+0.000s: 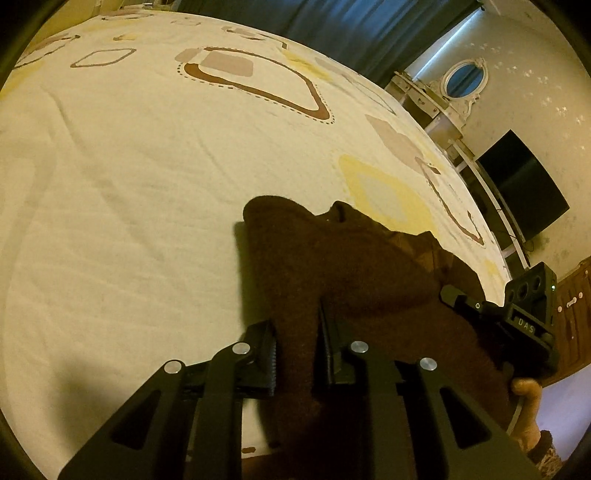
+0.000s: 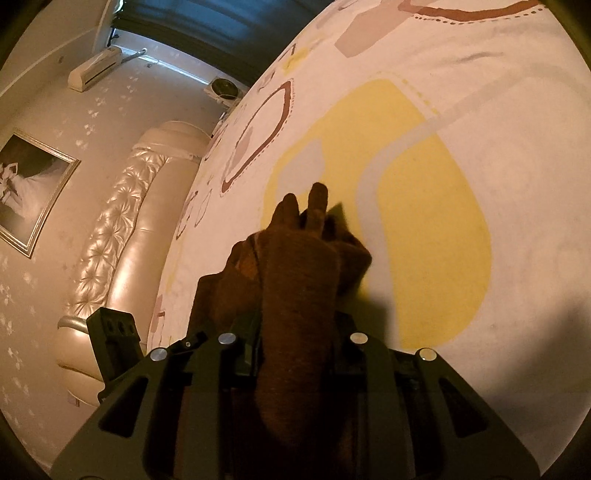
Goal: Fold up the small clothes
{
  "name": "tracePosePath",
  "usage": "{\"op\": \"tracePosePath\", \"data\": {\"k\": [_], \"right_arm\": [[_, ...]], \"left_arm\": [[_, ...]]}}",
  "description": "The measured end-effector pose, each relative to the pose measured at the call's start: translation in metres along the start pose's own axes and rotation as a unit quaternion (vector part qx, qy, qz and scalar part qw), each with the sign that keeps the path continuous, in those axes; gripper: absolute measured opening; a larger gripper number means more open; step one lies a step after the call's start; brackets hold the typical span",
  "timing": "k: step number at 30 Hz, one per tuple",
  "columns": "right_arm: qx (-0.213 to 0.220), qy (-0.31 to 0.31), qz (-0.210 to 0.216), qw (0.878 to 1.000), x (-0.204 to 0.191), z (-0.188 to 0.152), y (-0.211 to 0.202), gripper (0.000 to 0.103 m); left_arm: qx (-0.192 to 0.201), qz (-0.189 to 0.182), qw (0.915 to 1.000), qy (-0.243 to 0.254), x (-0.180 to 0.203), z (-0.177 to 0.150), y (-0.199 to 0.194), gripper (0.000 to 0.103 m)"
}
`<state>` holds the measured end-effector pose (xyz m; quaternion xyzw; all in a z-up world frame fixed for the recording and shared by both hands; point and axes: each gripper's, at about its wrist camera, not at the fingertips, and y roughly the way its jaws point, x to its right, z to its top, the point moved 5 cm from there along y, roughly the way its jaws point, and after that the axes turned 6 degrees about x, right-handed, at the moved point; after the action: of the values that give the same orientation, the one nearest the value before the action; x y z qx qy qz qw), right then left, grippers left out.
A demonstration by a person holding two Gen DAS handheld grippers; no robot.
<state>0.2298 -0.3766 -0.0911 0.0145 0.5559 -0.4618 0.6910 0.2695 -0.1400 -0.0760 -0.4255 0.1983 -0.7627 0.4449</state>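
Note:
A small dark brown knit garment [image 1: 354,266] is held above the patterned bed sheet [image 1: 129,184]. My left gripper [image 1: 297,343] is shut on one edge of it, the cloth pinched between the two fingers and hanging forward. In the right wrist view the same brown garment [image 2: 299,280] runs between the fingers of my right gripper [image 2: 295,350], which is shut on it; finger-like knit ends stick out at its far tip. The other gripper shows at the right of the left wrist view [image 1: 524,314] and at the left of the right wrist view [image 2: 114,336].
The bed sheet [image 2: 443,184] is cream with brown, yellow and grey shapes. A padded headboard [image 2: 122,221] stands at the left. A dark screen [image 1: 524,184] on a white stand and dark curtains [image 1: 351,26] are beyond the bed's far edge.

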Motion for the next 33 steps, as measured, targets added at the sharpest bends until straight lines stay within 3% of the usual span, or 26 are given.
{"op": "tracePosePath", "data": {"k": [12, 18, 21, 23, 26, 33], "right_arm": [[-0.002, 0.014, 0.003, 1.0, -0.003, -0.001, 0.003, 0.025], [0.001, 0.025, 0.008, 1.0, 0.0, 0.0, -0.002, 0.033], [0.007, 0.043, 0.014, 0.999, 0.004, -0.003, -0.014, 0.039], [0.01, 0.05, 0.02, 0.999, 0.005, -0.008, -0.024, 0.045], [0.009, 0.056, 0.026, 0.998, 0.006, -0.021, -0.042, 0.054], [0.0, 0.055, 0.04, 0.998, 0.002, -0.073, -0.085, 0.066]], "left_arm": [[-0.001, 0.013, 0.9999, 0.01, 0.004, 0.001, 0.001, 0.021], [-0.002, 0.013, 0.9999, 0.009, 0.005, 0.001, 0.001, 0.024], [-0.008, -0.003, 1.0, 0.002, 0.005, -0.003, -0.007, 0.038], [-0.013, -0.021, 0.9997, -0.002, 0.006, -0.01, -0.016, 0.056], [-0.026, -0.051, 0.9983, -0.007, 0.007, -0.031, -0.035, 0.071], [-0.056, -0.098, 0.993, -0.036, 0.01, -0.086, -0.072, 0.073]]}}
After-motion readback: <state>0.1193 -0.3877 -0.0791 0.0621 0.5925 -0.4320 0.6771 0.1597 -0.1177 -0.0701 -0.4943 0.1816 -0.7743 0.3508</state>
